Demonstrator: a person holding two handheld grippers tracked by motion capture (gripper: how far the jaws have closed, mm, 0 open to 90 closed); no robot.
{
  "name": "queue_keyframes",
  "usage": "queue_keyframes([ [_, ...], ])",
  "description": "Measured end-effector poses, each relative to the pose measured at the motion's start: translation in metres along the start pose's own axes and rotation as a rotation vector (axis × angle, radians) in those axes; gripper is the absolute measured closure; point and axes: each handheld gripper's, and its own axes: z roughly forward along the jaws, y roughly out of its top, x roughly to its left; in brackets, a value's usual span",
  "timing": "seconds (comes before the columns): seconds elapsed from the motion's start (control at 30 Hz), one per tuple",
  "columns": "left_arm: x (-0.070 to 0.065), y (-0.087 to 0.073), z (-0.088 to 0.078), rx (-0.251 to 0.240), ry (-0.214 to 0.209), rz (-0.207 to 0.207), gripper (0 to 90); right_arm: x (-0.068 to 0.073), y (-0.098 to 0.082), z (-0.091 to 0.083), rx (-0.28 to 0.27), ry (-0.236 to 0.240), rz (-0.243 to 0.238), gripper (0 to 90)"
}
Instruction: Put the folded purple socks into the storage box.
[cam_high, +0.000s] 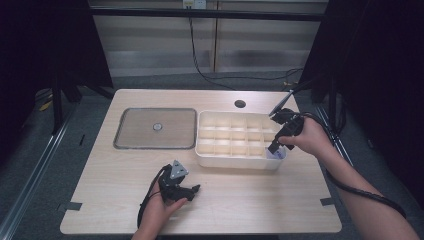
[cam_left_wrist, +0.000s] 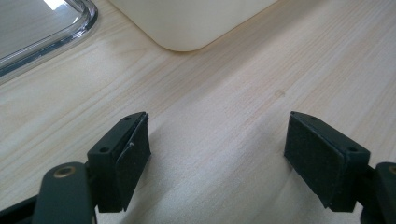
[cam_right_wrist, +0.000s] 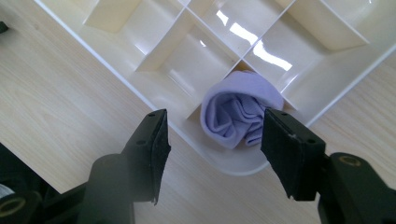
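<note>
A cream divided box (cam_high: 235, 161) stands right of the table's middle. A rolled lavender cloth (cam_right_wrist: 238, 109) lies in its near right corner compartment, seen in the high view as a pale patch (cam_high: 278, 155). My right gripper (cam_high: 275, 148) hangs just over that corner. Its jaws (cam_right_wrist: 215, 135) are open, one on each side of the roll and clear of it. My left gripper (cam_high: 193, 189) rests low on the table in front of the box, open (cam_left_wrist: 217, 154), with bare wood between its pads.
A flat clear rectangular lid or tray (cam_high: 155, 128) with a small round centre lies left of the box; its rim (cam_left_wrist: 56, 39) and the box's corner (cam_left_wrist: 187, 23) are ahead of the left gripper. A cable hole (cam_high: 240, 104) sits behind the box.
</note>
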Motion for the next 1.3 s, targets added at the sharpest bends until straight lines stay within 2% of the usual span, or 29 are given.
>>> queue_keyframes([
  [0.27, 0.0, 0.0, 0.0, 0.001, 0.002, 0.006, 21.8, 0.006, -0.004, -0.003, -0.008, 0.012, -0.01, 38.2],
  [0.57, 0.001, 0.0, -0.001, 0.009, 0.001, 0.014, 21.8, 0.015, -0.01, -0.005, -0.034, 0.029, -0.044, 33.5],
  [1.3, 0.001, 0.0, -0.001, 0.009, 0.001, 0.015, 21.8, 0.041, -0.025, 0.008, -0.046, 0.086, -0.129, 30.7],
])
